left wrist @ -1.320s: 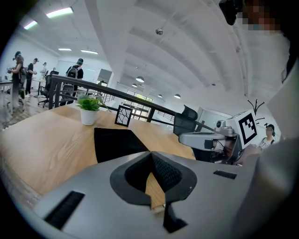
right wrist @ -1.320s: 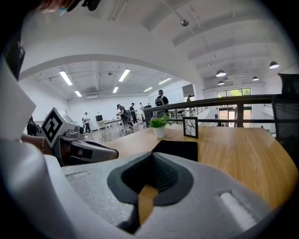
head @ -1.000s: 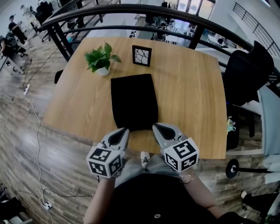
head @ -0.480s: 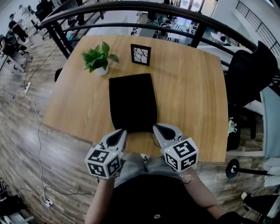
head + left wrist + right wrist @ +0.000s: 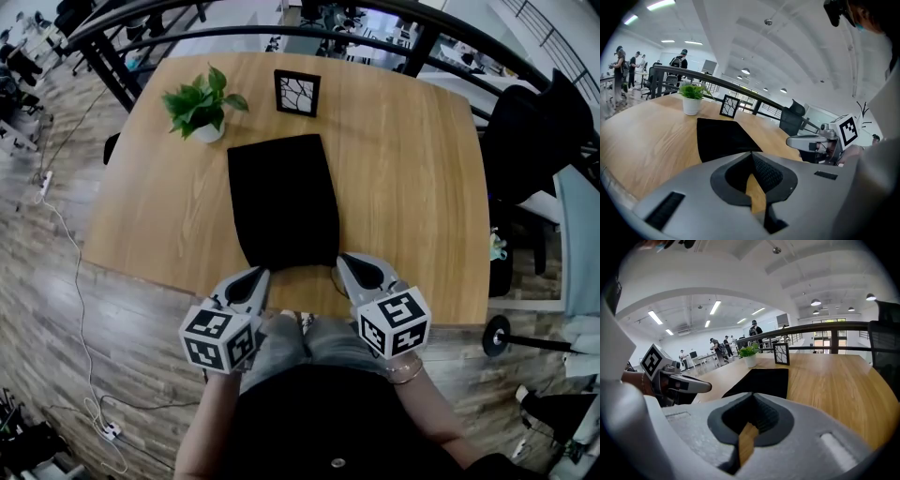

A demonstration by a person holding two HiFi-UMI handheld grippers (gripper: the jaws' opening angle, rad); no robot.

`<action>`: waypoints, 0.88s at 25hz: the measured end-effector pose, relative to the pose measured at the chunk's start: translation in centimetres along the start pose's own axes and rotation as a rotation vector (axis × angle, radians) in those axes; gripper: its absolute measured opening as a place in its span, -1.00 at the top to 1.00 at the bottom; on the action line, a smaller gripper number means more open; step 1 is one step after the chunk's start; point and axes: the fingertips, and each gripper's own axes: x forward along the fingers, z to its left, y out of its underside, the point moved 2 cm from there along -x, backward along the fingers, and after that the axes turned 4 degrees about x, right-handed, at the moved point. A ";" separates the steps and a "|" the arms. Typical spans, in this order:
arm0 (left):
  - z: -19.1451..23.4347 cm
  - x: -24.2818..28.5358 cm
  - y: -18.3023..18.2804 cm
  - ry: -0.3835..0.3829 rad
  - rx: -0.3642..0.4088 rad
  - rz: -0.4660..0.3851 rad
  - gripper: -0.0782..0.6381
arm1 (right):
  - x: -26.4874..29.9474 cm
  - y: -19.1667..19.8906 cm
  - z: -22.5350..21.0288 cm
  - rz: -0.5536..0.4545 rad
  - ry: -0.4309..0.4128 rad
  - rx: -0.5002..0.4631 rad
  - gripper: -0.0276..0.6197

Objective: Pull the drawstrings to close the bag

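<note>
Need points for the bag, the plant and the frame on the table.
bag (image 5: 284, 202), head view, middle of the black fabric.
plant (image 5: 195, 101), head view, on the green leaves.
frame (image 5: 296, 93), head view, centre of its patterned face.

Grey left tongs (image 5: 259, 273) and right tongs (image 5: 346, 259) carry black-and-white marker cubes (image 5: 221, 337); the person's top (image 5: 328, 422) is black.

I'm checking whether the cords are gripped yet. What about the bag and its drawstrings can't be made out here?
- Drawstrings: head view, too thin and dark against the black bag to pick out.
- Bag's near end: both gripper views, hidden behind each gripper's own body.
- Any cord pinched in the shut left gripper or right gripper: too small to tell in any view.
</note>
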 end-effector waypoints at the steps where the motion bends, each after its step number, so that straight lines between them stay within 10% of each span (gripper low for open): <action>1: 0.1 0.0 0.1 0.005 0.001 0.004 0.73 | 0.0 0.2 -0.1 0.002 0.008 0.006 0.91; 14: 2.7 -0.2 2.8 0.008 0.013 0.079 0.73 | 1.5 2.8 -1.4 0.075 0.062 0.049 0.91; 16: 3.1 -0.1 3.4 0.003 0.027 0.106 0.73 | 1.8 3.4 -1.4 0.096 0.049 0.057 0.56; 22: 4.3 0.4 5.4 -0.006 0.026 0.173 0.72 | 2.1 5.3 -1.8 0.161 0.055 0.047 0.53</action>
